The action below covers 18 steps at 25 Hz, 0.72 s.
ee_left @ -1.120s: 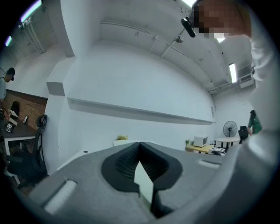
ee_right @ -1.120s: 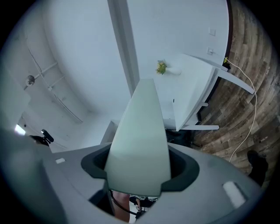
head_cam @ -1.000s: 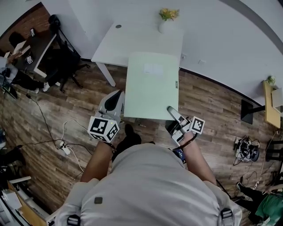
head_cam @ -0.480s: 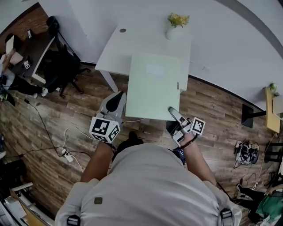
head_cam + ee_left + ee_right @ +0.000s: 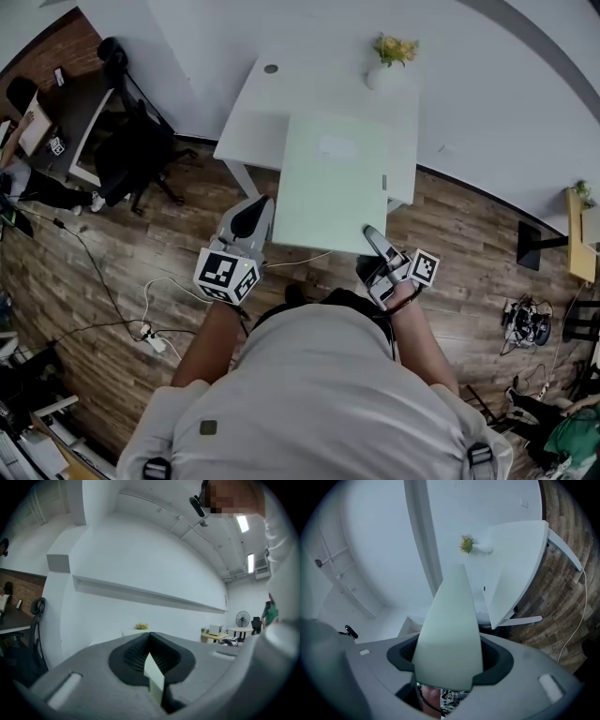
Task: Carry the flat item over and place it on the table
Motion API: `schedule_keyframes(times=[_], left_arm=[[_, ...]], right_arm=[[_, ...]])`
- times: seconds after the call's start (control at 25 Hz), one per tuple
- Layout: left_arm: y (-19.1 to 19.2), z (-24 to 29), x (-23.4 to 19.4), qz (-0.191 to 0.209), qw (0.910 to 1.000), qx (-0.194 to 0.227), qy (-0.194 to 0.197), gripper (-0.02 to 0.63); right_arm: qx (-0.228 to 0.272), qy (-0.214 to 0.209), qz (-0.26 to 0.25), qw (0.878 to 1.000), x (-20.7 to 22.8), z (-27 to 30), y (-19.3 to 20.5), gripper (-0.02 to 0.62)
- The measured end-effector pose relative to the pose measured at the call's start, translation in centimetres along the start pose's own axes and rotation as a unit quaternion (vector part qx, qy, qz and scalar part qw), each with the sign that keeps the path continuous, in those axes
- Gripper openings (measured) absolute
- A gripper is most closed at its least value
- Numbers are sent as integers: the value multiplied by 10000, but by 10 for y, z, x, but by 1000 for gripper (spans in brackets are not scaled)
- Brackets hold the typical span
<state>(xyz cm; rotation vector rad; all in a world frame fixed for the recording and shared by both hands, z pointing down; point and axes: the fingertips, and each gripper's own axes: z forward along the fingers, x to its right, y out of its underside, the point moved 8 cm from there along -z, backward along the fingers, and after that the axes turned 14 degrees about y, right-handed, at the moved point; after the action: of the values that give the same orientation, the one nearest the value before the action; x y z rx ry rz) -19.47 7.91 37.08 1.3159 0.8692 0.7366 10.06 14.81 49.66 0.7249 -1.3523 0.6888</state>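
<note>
A flat pale green board (image 5: 333, 183) is held level in front of me, and its far part overlaps the white table (image 5: 272, 108) in the head view. My left gripper (image 5: 255, 217) is shut on the board's near left edge, seen as a thin sliver (image 5: 153, 677) between its jaws. My right gripper (image 5: 375, 244) is shut on the near right corner. In the right gripper view the board (image 5: 450, 630) fills the jaw gap and stretches toward the table (image 5: 520, 564).
A vase of yellow flowers (image 5: 386, 61) stands at the table's far edge against the white wall. A dark desk and an office chair (image 5: 136, 141) are to the left. Cables and a power strip (image 5: 155, 342) lie on the wood floor.
I have walked toward the table with the board in both grippers. The table has come nearer, and the board's far edge now lies further over it.
</note>
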Motion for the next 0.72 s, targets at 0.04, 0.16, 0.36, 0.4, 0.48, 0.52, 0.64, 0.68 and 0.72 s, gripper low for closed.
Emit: schedule_keyframes(times=[0.04, 0.16, 0.36, 0.4, 0.48, 0.52, 0.64, 0.68, 0.72], left_arm=[[1, 0, -2, -11, 10000, -2, -10, 0], [3, 2, -8, -52, 10000, -11, -38, 0], [3, 12, -19, -65, 9999, -64, -77, 0], [2, 13, -21, -61, 9999, -65, -105, 0], [2, 15, -25, -102, 9998, -51, -178, 0], [3, 17, -28, -140, 9997, -43, -214, 0], [4, 33, -43, -197, 9994, -60, -282, 0], [4, 40, -47, -190, 9994, -74, -296, 0], [4, 47, -50, -189, 9993, -82, -304, 0]], right_arm=[[-11, 5, 0, 10000, 0, 2, -1, 308], [-50, 26, 4, 10000, 2, 11, -4, 308], [-133, 37, 54, 9999, 6, 26, -18, 308], [-154, 29, 43, 9999, 7, 29, -22, 308], [-197, 28, 41, 9998, 8, 33, -28, 308], [-218, 32, 45, 9997, 9, 36, -33, 308], [-283, 21, 53, 9996, 10, 48, -52, 308], [-298, 14, 62, 9995, 10, 51, -59, 308], [-308, 13, 72, 9995, 11, 54, -67, 308]])
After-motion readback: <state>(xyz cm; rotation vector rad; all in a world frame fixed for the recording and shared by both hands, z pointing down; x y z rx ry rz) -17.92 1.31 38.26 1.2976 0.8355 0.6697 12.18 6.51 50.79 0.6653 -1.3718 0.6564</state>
